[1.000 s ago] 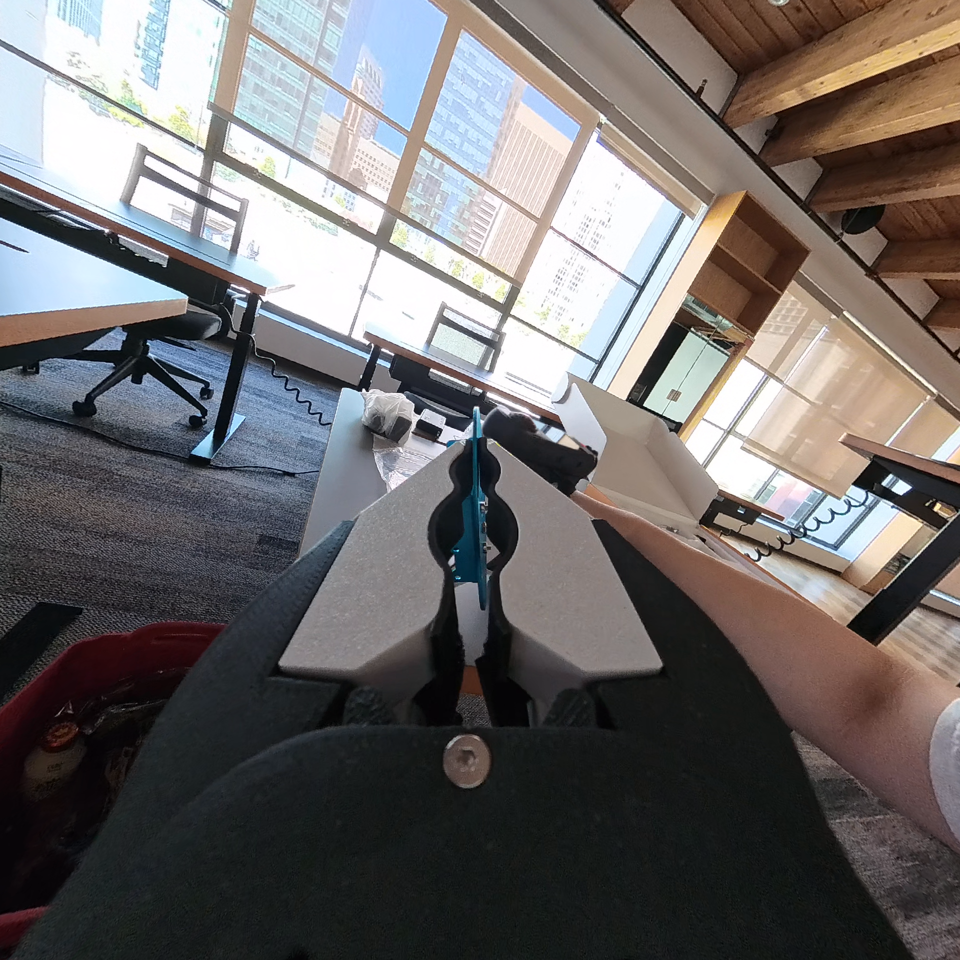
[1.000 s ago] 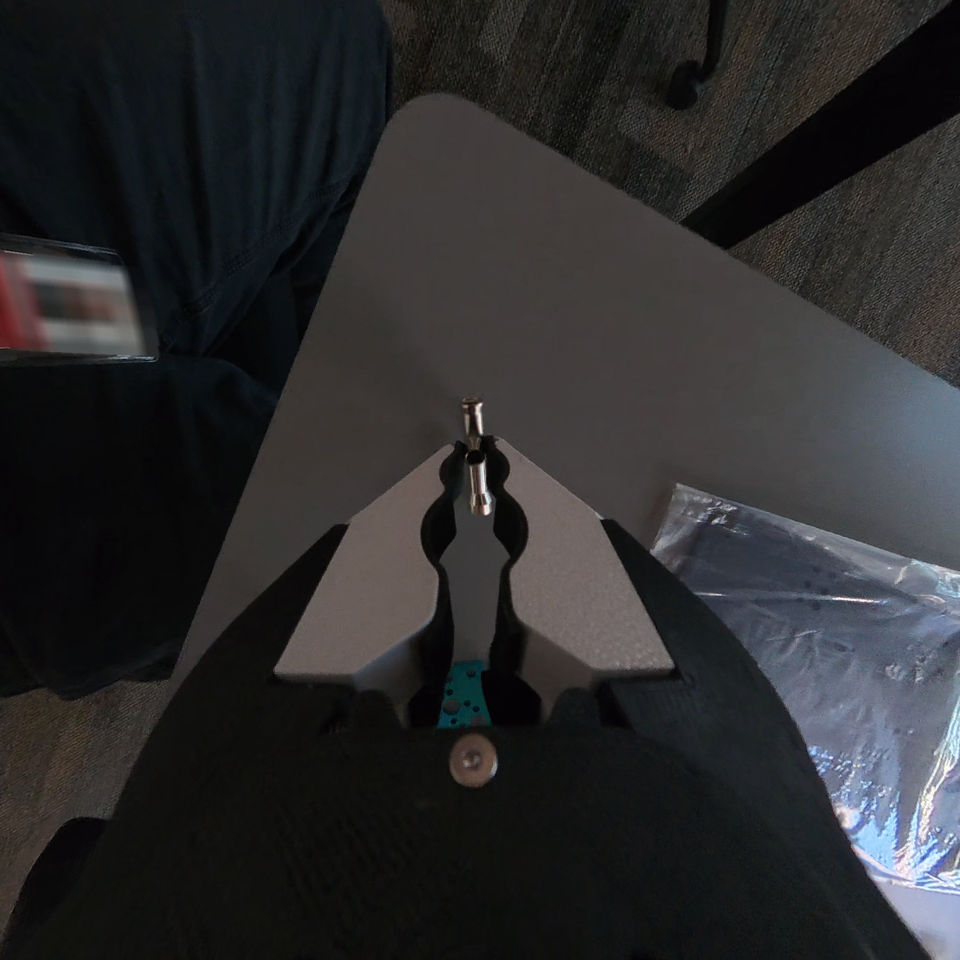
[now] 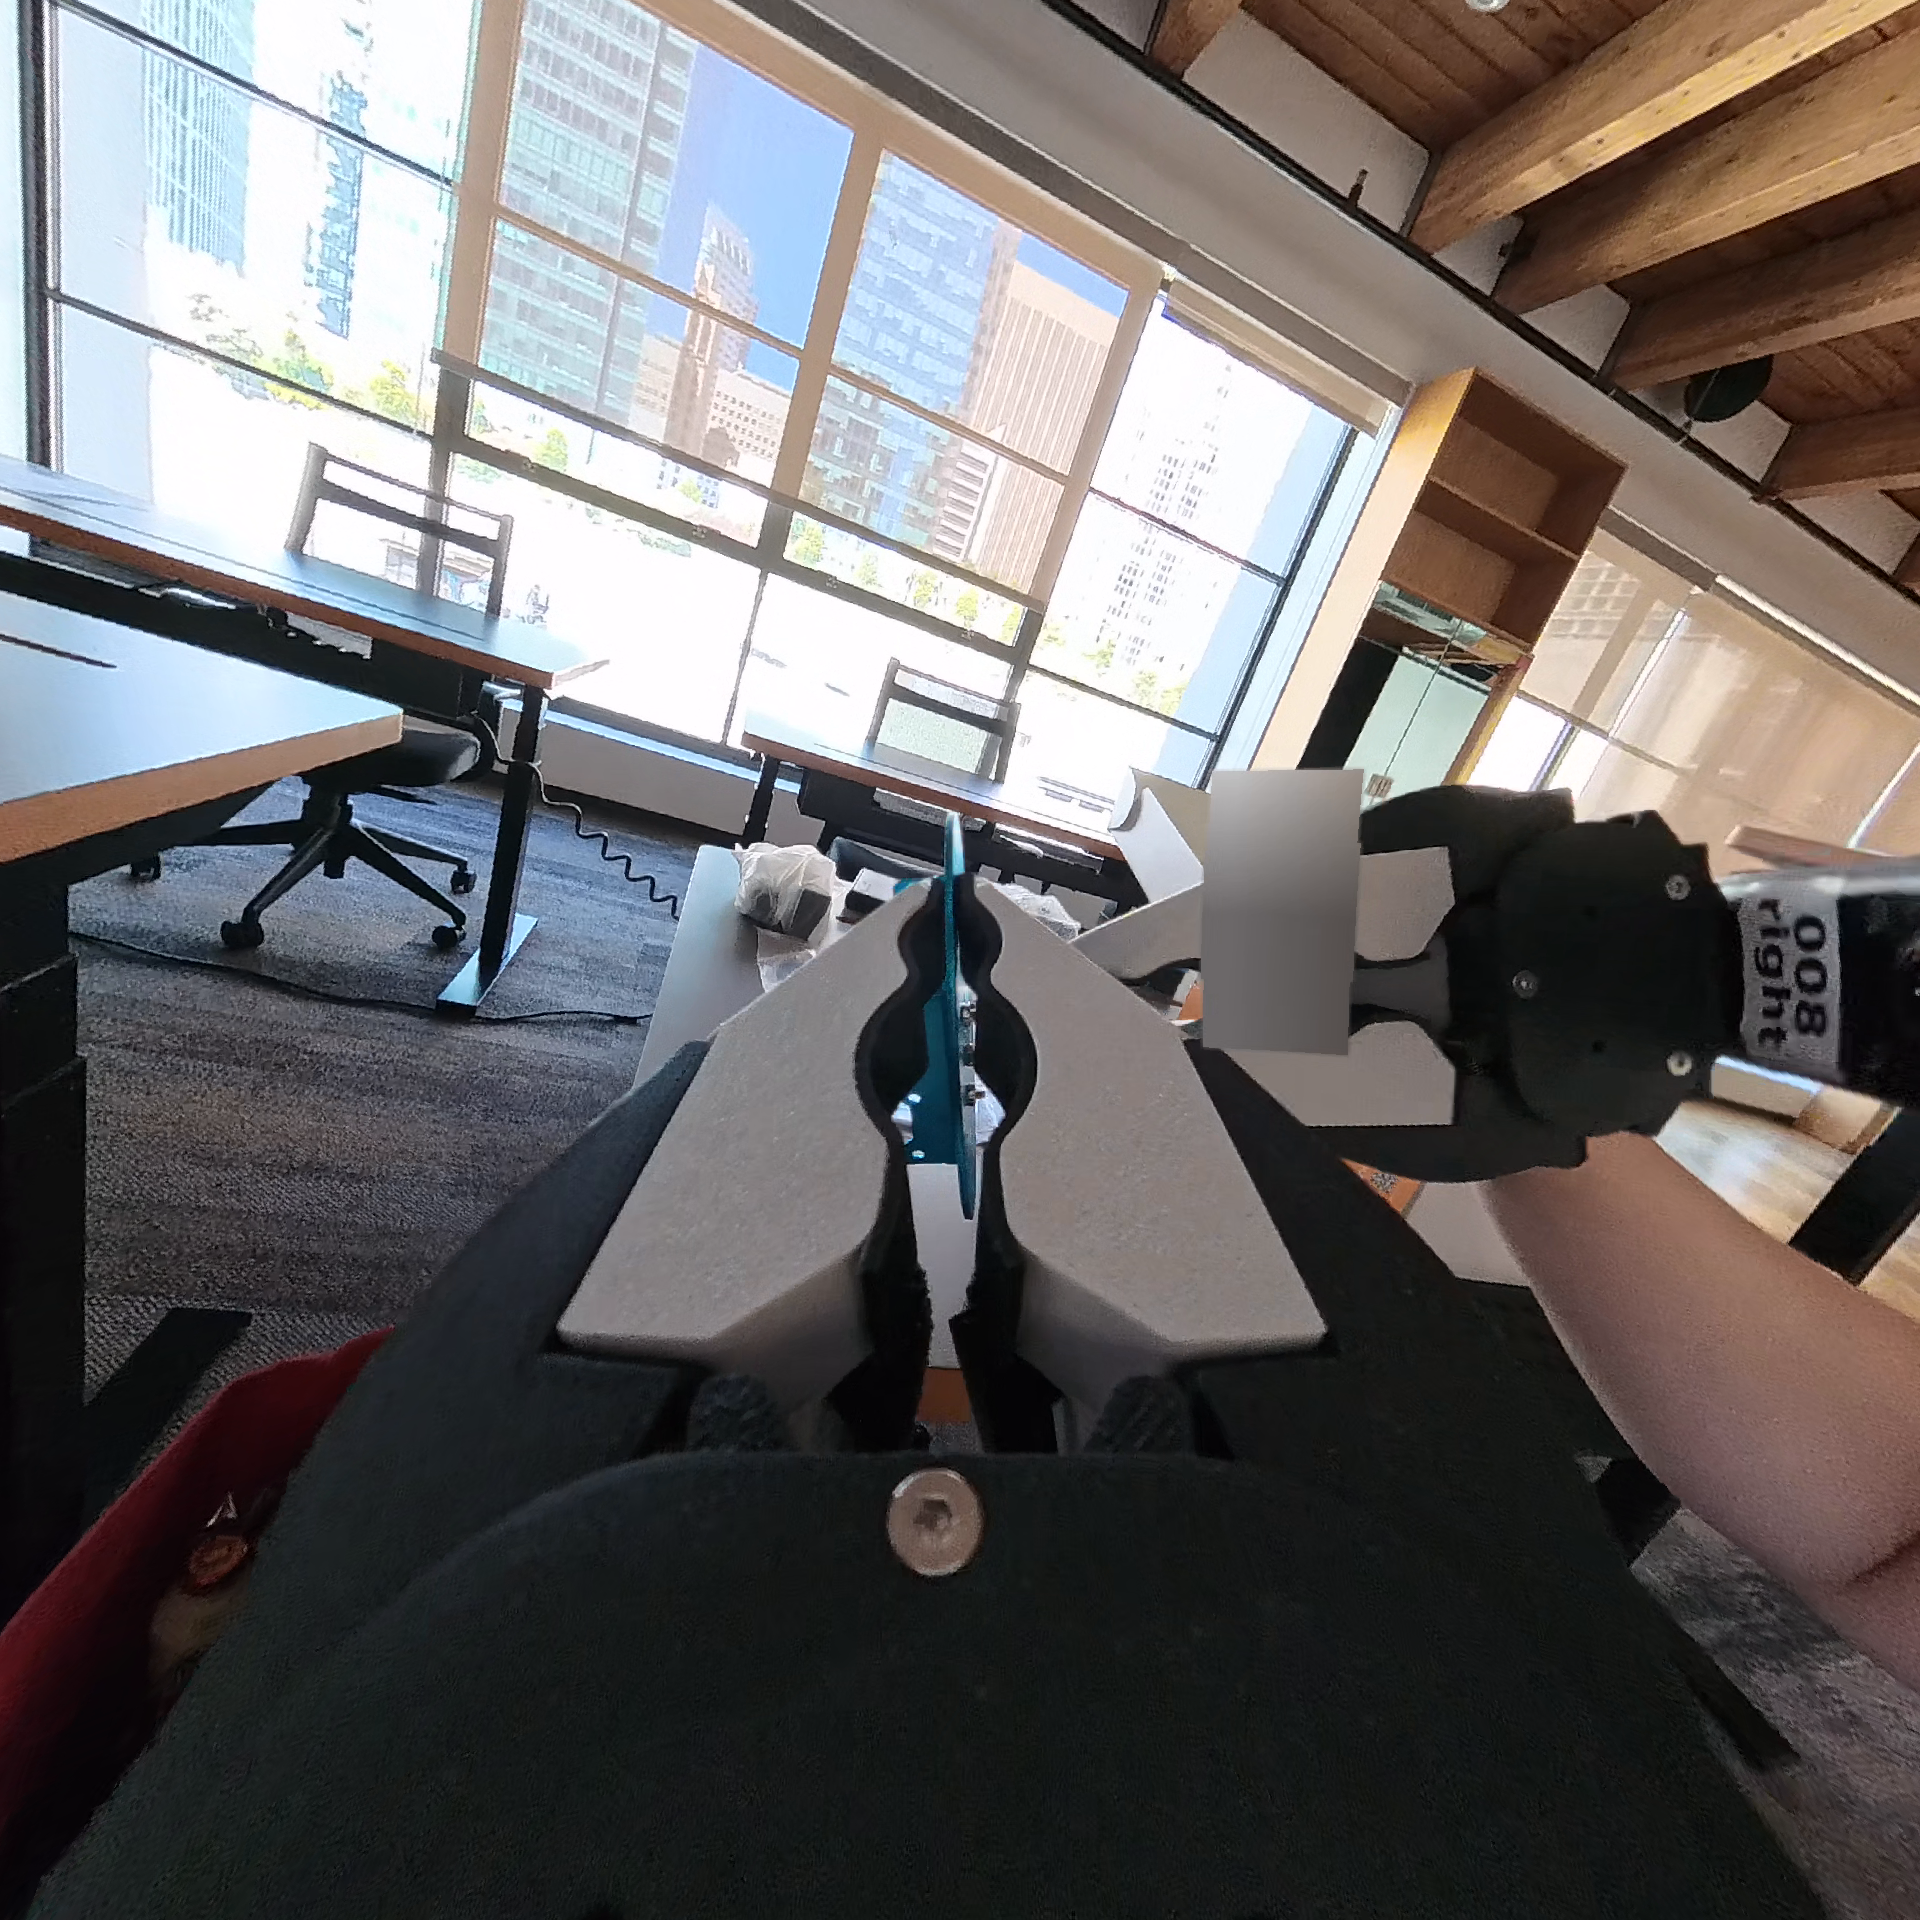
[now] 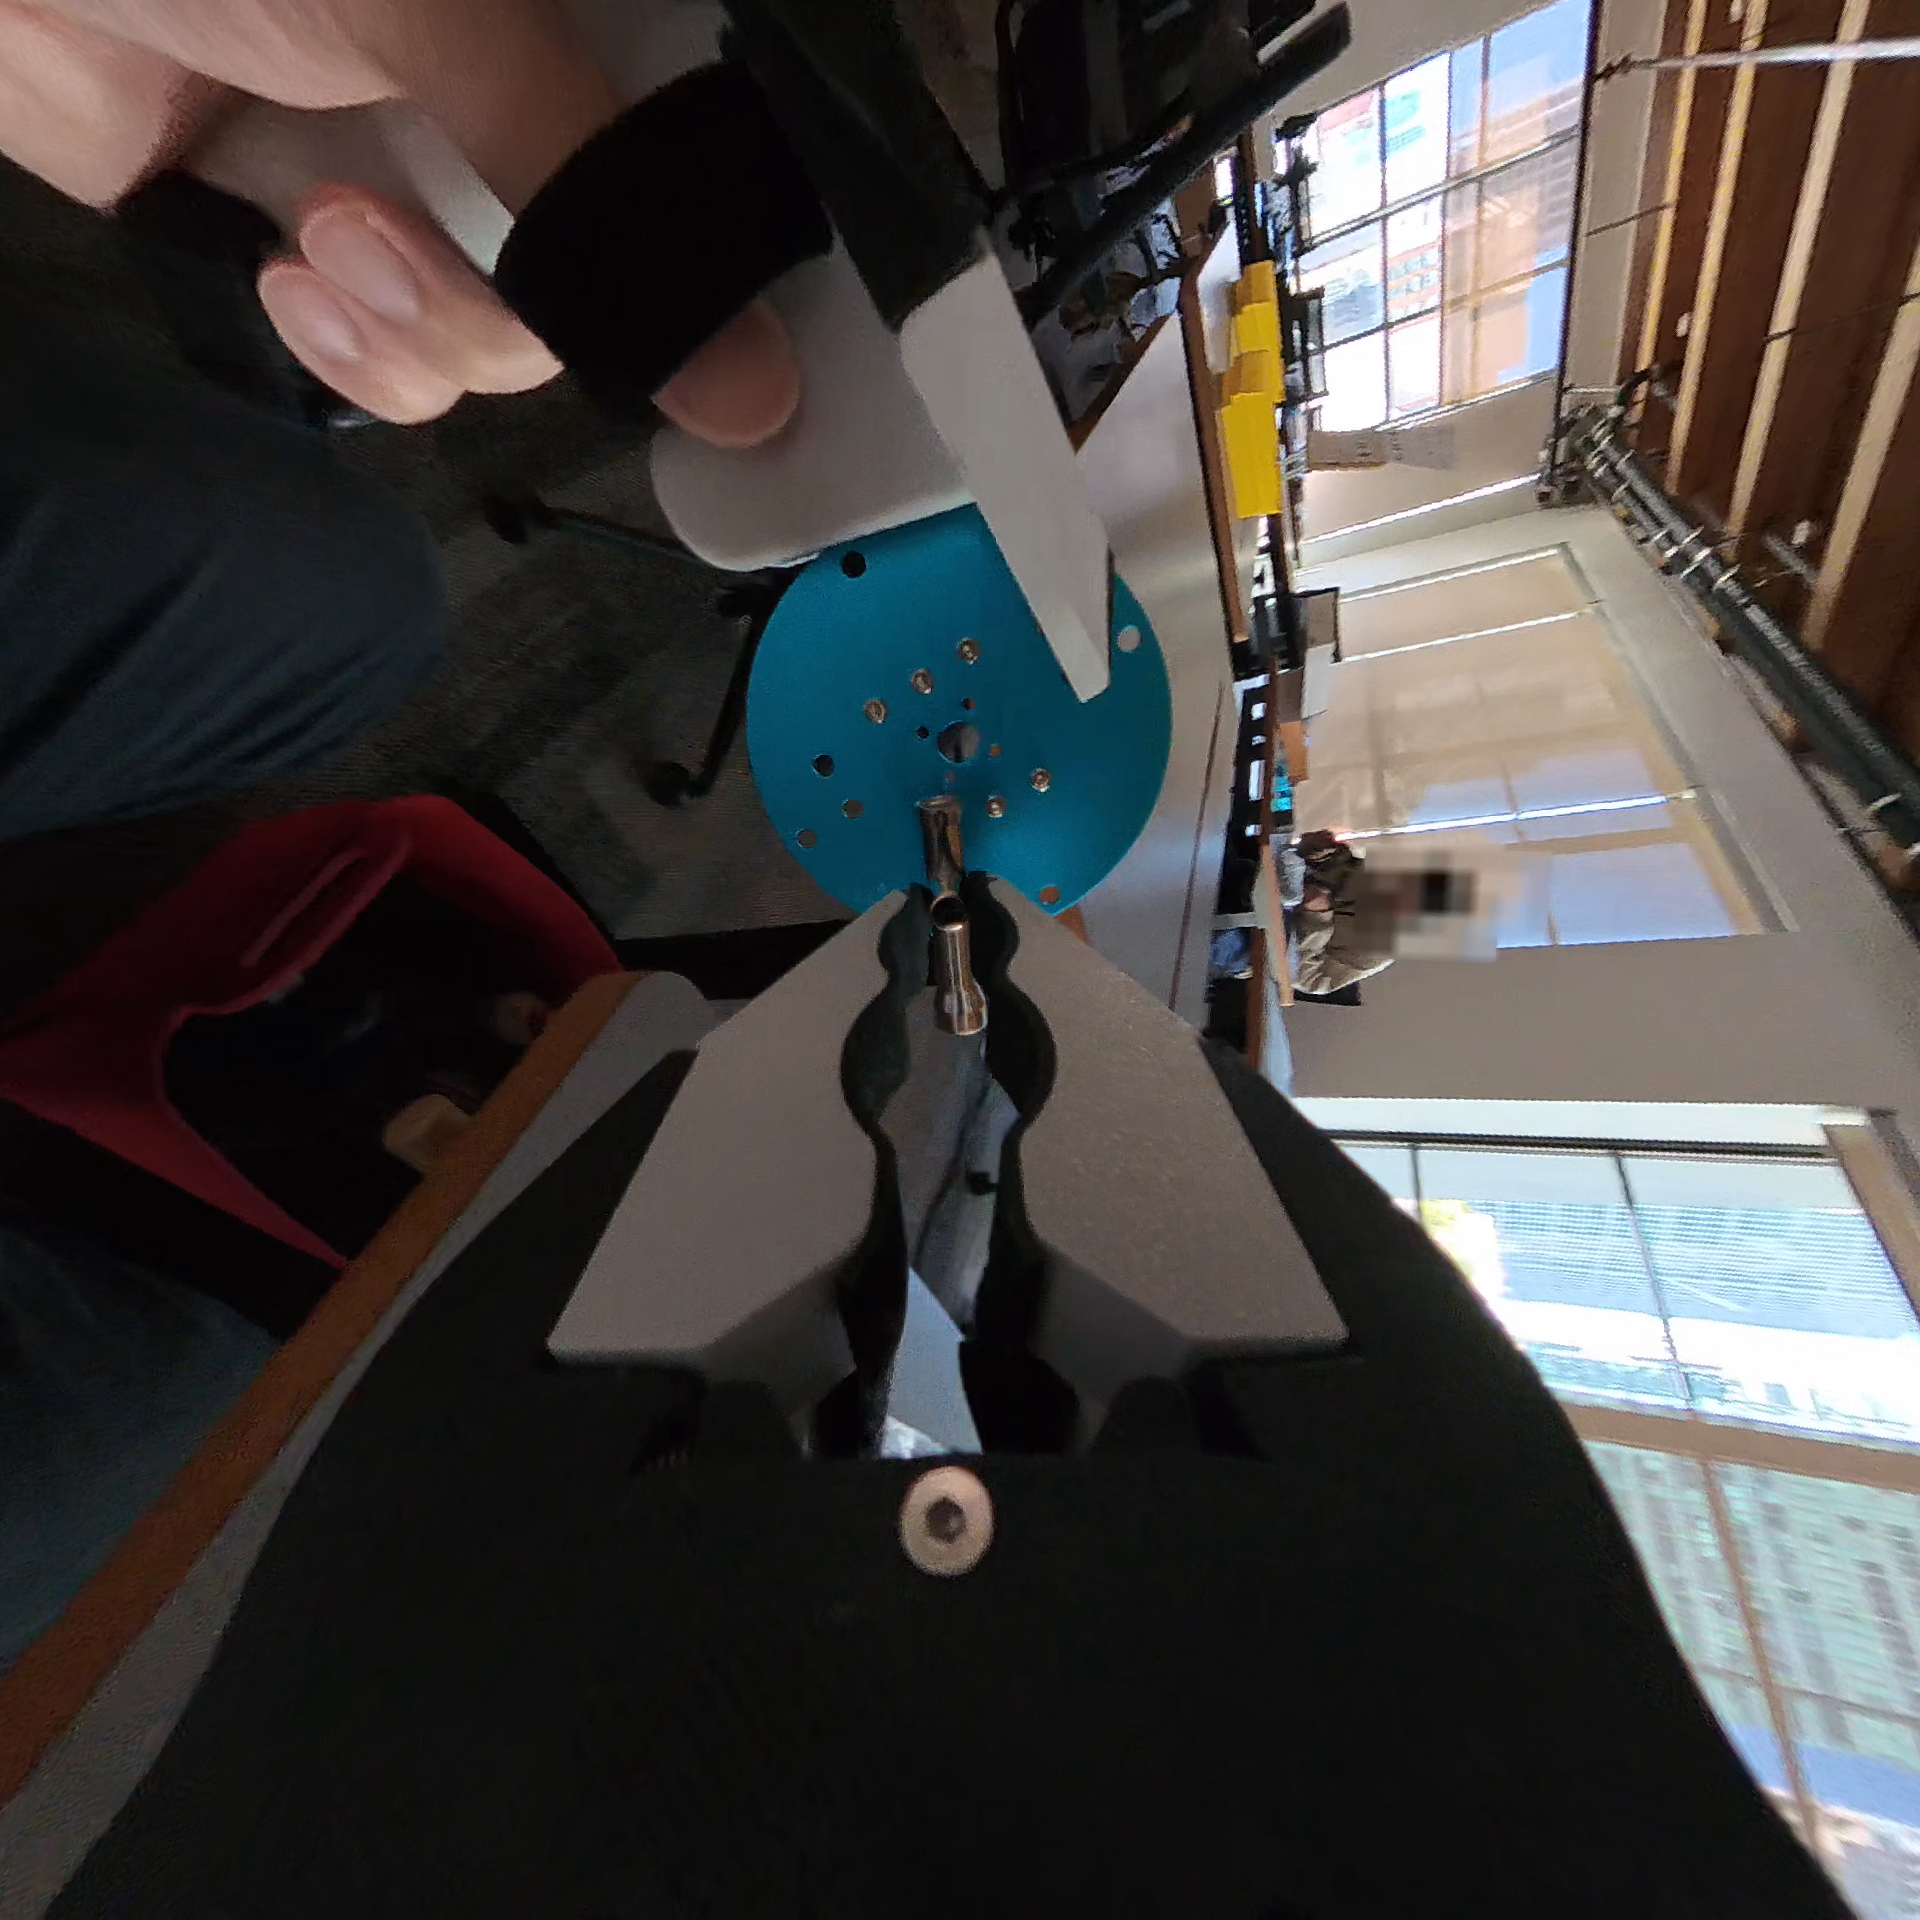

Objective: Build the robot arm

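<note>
The right gripper (image 4: 940, 894) has its grey fingers pressed together on a short silver metal standoff pin (image 4: 951, 961), pinched near the fingertips so that its far end sticks out. That end touches, or sits just at, a hole in the flat teal round metal plate with many small holes (image 4: 956, 717); whether it has gone in cannot be told.

The left gripper (image 3: 954, 894) is clamped on the same plate (image 3: 940, 1049), seen edge-on between its fingers and held upright in the air; in the right wrist view one of its grey fingers (image 4: 1029, 499) lies across the plate's upper part, with a person's hand (image 4: 416, 260) on the handle behind.

Several holes in the plate already carry small silver fittings, others are bare; the pin is at the plate but, as far as I can judge, not seated.

Beyond lie a grey table (image 3: 696, 935), a red bin (image 4: 312, 935), desks and tall windows (image 3: 727, 416).
</note>
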